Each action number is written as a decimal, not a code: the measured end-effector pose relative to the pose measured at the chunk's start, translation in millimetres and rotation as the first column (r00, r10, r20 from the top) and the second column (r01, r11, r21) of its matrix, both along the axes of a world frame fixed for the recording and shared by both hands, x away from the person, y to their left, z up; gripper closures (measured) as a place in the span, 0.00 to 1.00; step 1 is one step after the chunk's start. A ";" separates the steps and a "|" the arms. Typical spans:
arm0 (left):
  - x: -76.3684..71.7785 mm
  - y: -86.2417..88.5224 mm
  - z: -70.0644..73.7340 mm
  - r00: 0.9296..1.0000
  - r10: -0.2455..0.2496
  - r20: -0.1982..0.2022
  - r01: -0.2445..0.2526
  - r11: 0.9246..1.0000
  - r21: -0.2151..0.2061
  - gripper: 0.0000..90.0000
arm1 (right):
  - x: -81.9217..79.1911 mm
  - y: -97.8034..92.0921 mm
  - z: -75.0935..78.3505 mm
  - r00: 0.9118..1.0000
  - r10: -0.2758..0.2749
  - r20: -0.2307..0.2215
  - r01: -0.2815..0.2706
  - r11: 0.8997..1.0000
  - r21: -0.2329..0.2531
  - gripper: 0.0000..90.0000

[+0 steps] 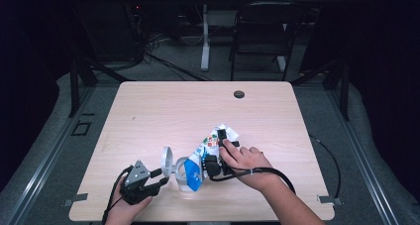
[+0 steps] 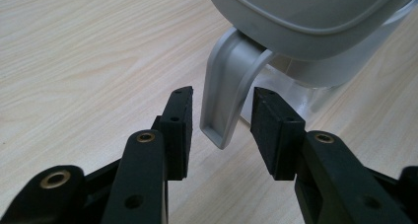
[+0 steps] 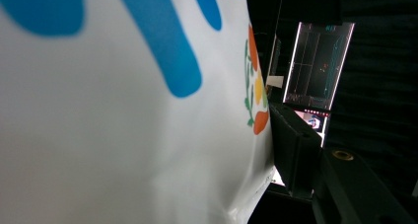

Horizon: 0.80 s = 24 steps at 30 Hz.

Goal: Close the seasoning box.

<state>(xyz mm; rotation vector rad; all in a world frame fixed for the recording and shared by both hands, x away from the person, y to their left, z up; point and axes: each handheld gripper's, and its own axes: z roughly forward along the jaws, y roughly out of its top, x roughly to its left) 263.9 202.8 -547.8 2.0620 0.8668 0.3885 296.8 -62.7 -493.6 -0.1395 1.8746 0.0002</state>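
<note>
Biggest risk imo: the left gripper [image 2: 222,123] is open wide with the jar's [image 1: 182,174] lid tab [image 2: 227,93] sitting between its jaws, not touching either, so closing off-centre could tip the jar. Right gripper [image 1: 220,150] is clamped on the bag [image 3: 123,115], which could slip and spill past the jar just left of it.

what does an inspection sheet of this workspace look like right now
surface: light wood table, a dark round grommet near its far edge
job's things: clear container with grey hinged lid open; white-and-blue printed bag tipped at its mouth
clutter: nothing seen
grippers: left gripper open, jaws either side of the lid's tab, not touching; right gripper shut on the bag
cables: black cable trails from the right gripper
surroundings: dark room, chair and floor wires beyond the table
</note>
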 end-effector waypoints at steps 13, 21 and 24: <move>-0.1 -0.3 -0.2 1.000 0.001 -0.002 -0.001 1.000 -0.003 0.68 | 0.0 -0.3 0.2 1.000 0.004 0.002 -0.004 1.000 -0.006 0.59; 0.0 0.1 0.0 1.000 0.001 0.001 -0.001 1.000 0.000 0.68 | -0.7 0.1 1.3 1.000 -0.001 0.005 0.001 1.000 -0.018 0.59; 0.0 0.1 0.0 1.000 0.001 0.001 -0.001 1.000 0.000 0.68 | 0.0 -0.6 0.6 1.000 0.006 0.003 -0.006 1.000 -0.006 0.59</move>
